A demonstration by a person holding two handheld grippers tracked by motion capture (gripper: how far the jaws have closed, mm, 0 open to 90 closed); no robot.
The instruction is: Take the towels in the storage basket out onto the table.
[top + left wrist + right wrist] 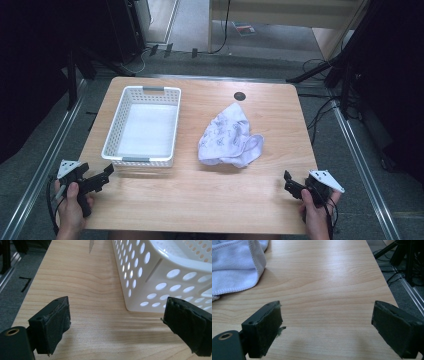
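A white plastic basket point(142, 125) stands upright on the left half of the worktop point(200, 195), long side running away from the person. It is rectangular, its walls pierced with rows of oval holes, with a grey grip on each short end. Its pale bottom is bare. In the left gripper view its near corner point(160, 287) shows close up, resting flat on the wood.

A crumpled cloth point(229, 136) lies to the right of the basket, apart from it, about mid-worktop. It is white to pale lilac with a faint grey print, bunched into a loose heap. The right gripper view shows its stitched hem point(254, 262) folded over at the near edge.
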